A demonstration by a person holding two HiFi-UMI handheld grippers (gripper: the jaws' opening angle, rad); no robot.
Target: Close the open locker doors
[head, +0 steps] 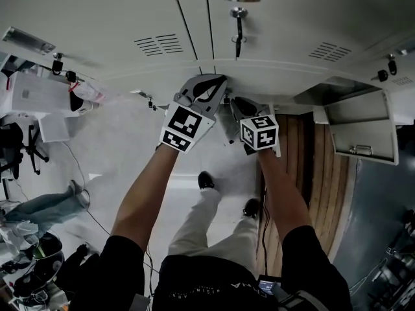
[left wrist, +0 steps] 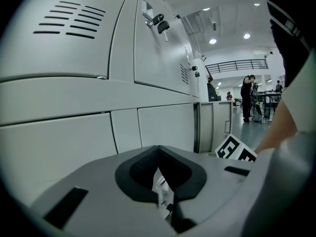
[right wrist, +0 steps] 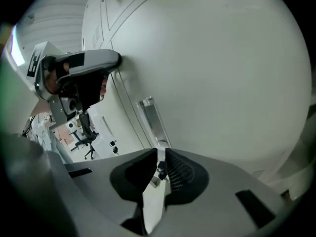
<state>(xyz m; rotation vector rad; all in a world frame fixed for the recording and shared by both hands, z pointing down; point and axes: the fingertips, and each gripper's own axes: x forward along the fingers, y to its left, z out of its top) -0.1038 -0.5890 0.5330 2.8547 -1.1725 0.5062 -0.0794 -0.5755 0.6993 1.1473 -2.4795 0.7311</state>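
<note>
Head view: both grippers are up at the locker bank (head: 130, 18). L gripper (head: 209, 86) and R gripper (head: 241, 105) sit side by side near the shut centre doors. One open door (head: 360, 125) juts from the low row at far right, w/ its handle (head: 362, 150) showing, well apart from both tools.

L gripper view: jaws are together, nothing between them. Shut doors w/ vent slits (left wrist: 69, 26) fill the frame, and a person (left wrist: 246, 98) stands far down the hall.

R gripper view: jaws are all but together and hold nothing. They point at a pale door face w/ a metal pull (right wrist: 152, 120).

Door looks like thin sheet steel: prob. light, stiff, free-swinging, w/ slick paint. Best bet is to push the flat face near its free edge, by the handle, not pinch it.
</note>
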